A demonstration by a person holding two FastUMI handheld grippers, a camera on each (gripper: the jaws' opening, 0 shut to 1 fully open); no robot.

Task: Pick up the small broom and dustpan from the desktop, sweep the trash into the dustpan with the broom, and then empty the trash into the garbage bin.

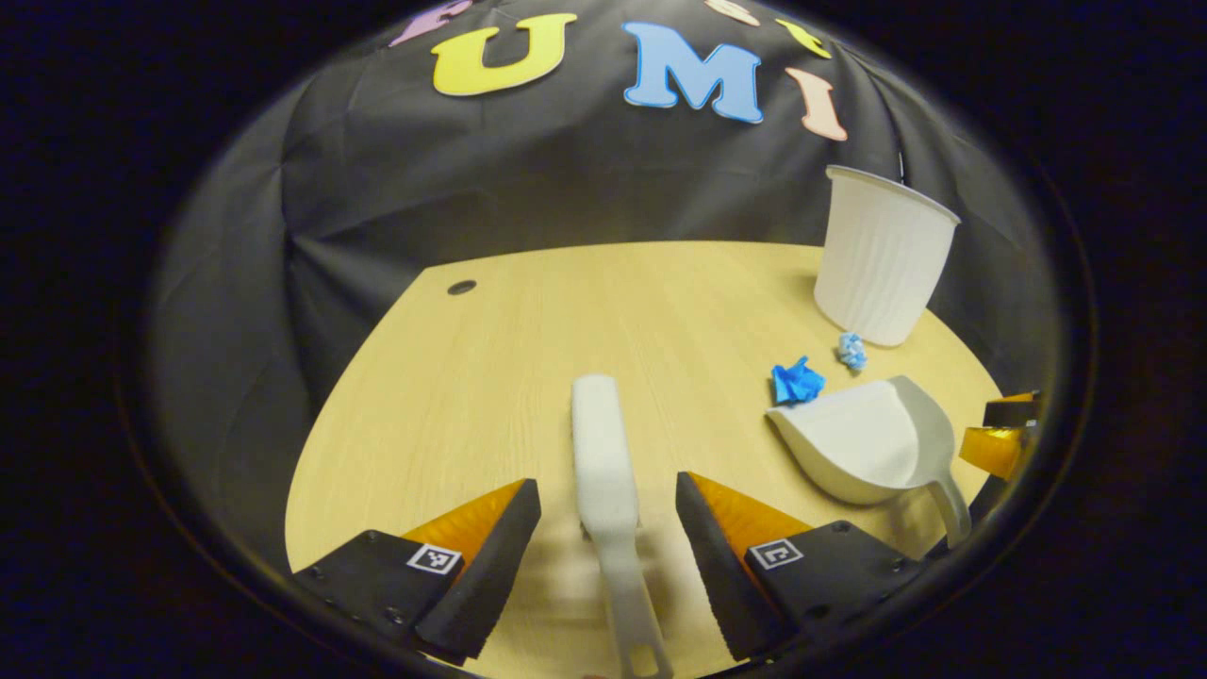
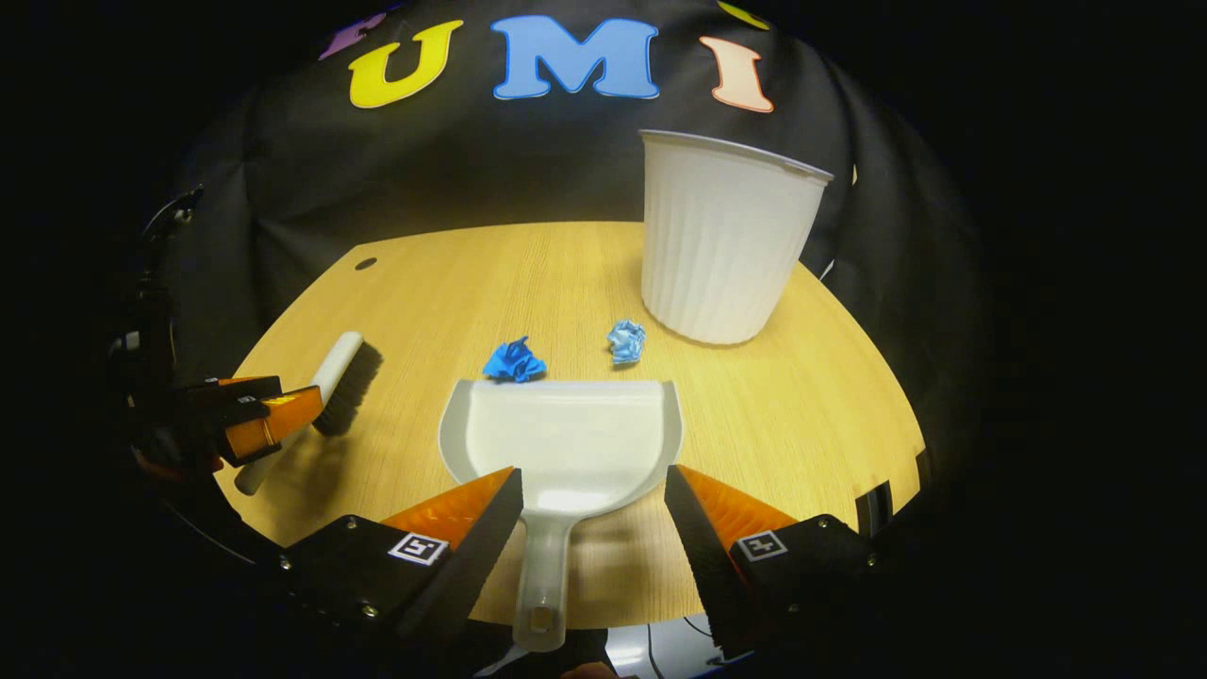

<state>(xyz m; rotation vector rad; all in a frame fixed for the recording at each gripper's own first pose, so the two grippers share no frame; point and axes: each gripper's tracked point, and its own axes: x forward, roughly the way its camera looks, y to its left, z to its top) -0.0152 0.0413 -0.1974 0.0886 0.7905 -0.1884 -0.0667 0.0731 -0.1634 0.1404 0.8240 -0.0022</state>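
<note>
Left gripper (image 1: 608,509) open astride broom (image 1: 603,462); right gripper (image 2: 592,514) open astride dustpan (image 2: 566,438) handle. Nothing lifted; paper scraps (image 2: 515,361) ahead unswept.

A counter (image 2: 801,415) of pale wood-grain laminate is shown, smooth with a soft sheen. A dustpan (image 2: 566,438) of smooth, slightly glossy white plastic is seen. A broom (image 2: 330,382) is made of matt white plastic with dark, coarse bristles. A garbage bin (image 2: 721,250) of ribbed white plastic is seen. Two scraps of crumpled blue paper (image 2: 515,361) are seen. Matt black cloth (image 2: 471,179) hangs behind.
</note>
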